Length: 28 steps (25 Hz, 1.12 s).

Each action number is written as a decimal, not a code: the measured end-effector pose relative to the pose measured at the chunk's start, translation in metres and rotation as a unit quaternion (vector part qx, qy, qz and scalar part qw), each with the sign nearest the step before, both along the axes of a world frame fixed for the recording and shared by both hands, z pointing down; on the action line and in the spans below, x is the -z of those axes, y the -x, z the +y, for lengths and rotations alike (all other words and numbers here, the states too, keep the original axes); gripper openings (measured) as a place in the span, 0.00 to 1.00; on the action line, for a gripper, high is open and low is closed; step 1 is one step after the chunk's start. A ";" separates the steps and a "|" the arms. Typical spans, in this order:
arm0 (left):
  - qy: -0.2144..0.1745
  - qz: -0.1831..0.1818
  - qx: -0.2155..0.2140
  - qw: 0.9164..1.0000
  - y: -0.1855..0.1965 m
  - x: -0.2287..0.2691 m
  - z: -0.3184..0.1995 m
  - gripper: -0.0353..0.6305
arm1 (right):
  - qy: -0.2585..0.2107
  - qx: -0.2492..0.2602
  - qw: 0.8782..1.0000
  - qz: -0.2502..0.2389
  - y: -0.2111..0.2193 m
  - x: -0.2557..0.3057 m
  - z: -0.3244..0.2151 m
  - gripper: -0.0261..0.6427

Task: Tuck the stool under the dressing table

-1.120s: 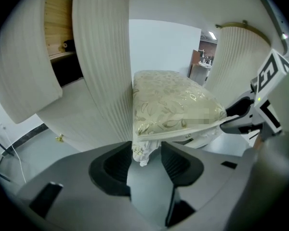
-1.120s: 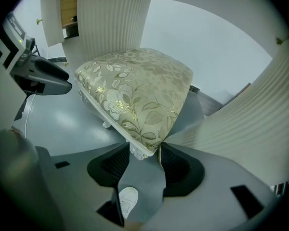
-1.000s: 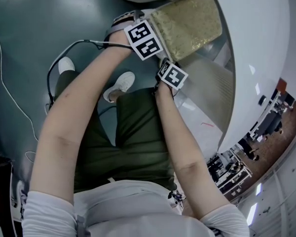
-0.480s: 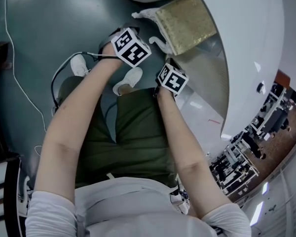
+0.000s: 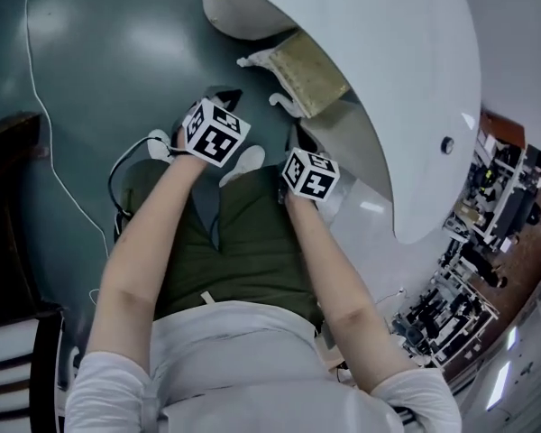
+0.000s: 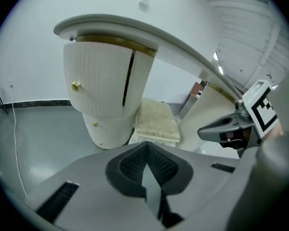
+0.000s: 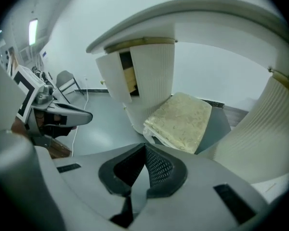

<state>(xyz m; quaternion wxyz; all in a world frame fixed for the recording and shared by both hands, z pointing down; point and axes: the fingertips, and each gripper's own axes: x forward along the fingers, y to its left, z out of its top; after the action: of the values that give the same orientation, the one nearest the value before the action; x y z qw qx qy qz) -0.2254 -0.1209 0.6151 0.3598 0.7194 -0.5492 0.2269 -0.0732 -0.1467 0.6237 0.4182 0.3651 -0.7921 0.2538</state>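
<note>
At the upper centre of the head view, we see the stool (image 5: 308, 72) sitting between the pedestals of the white dressing table (image 5: 388, 79), its gold cushion partly under the tabletop. Lower in frame, both tools hang clear of it. Our left gripper (image 6: 145, 150) is pinched together on nothing, and our right gripper (image 7: 144, 150) is likewise closed and empty.

The left tongs (image 6: 146, 154) are closed, empty; stool (image 6: 156, 121) sits under dressing table (image 6: 135, 35).
</note>
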 end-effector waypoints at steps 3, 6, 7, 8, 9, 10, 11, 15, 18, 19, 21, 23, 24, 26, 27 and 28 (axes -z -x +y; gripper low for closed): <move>-0.015 0.007 0.005 1.000 0.013 0.034 0.008 0.06 | 0.002 0.001 0.999 -0.036 0.016 0.038 0.008 0.05; -0.033 0.007 0.015 0.999 0.032 0.068 0.018 0.06 | -0.010 0.006 0.997 -0.072 0.031 0.078 0.014 0.05; -0.038 0.007 0.019 0.999 0.038 0.080 0.022 0.06 | -0.015 0.009 0.996 -0.082 0.036 0.093 0.017 0.05; -0.040 0.007 0.021 0.999 0.042 0.092 0.027 0.06 | -0.020 0.012 0.996 -0.091 0.039 0.108 0.020 0.05; -0.041 0.007 0.022 0.999 0.046 0.105 0.032 0.06 | -0.026 0.015 0.995 -0.099 0.042 0.123 0.023 0.05; -0.044 0.007 0.021 0.999 0.049 0.117 0.035 0.06 | -0.032 0.019 0.994 -0.106 0.046 0.137 0.025 0.05; -0.049 0.007 0.019 0.999 0.051 0.130 0.038 0.06 | -0.037 0.023 0.993 -0.112 0.049 0.152 0.026 0.05; -0.074 0.007 0.003 0.997 0.054 0.184 0.044 0.06 | -0.055 0.029 0.987 -0.147 0.062 0.207 0.033 0.05; -0.096 0.005 -0.007 0.995 0.054 0.229 0.050 0.06 | -0.067 0.032 0.981 -0.179 0.070 0.252 0.037 0.05; -0.103 0.004 -0.009 0.995 0.054 0.244 0.052 0.06 | -0.072 0.036 0.979 -0.187 0.072 0.268 0.039 0.05; -0.114 0.006 -0.013 0.993 0.052 0.271 0.055 0.06 | -0.083 0.045 0.975 -0.199 0.073 0.297 0.043 0.05; -0.123 0.009 -0.020 0.992 0.049 0.290 0.055 0.06 | -0.100 0.052 0.971 -0.209 0.071 0.323 0.043 0.05; -0.130 0.009 -0.024 0.991 0.047 0.301 0.053 0.06 | -0.109 0.055 0.970 -0.212 0.069 0.335 0.042 0.05; -0.146 0.005 -0.031 0.989 0.049 0.324 0.050 0.06 | -0.125 0.062 0.966 -0.215 0.068 0.358 0.041 0.05; -0.153 0.002 -0.033 0.988 0.051 0.337 0.050 0.06 | -0.132 0.065 0.965 -0.218 0.069 0.370 0.042 0.05; -0.160 0.000 -0.036 0.986 0.055 0.351 0.052 0.06 | -0.138 0.067 0.963 -0.223 0.072 0.384 0.045 0.05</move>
<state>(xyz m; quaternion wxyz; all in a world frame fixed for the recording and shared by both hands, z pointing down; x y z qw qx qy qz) -0.2801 -0.0691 0.2638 0.2317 0.7869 -0.5524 0.1483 -0.1448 -0.1020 0.2400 0.1925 0.2992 -0.9155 0.1880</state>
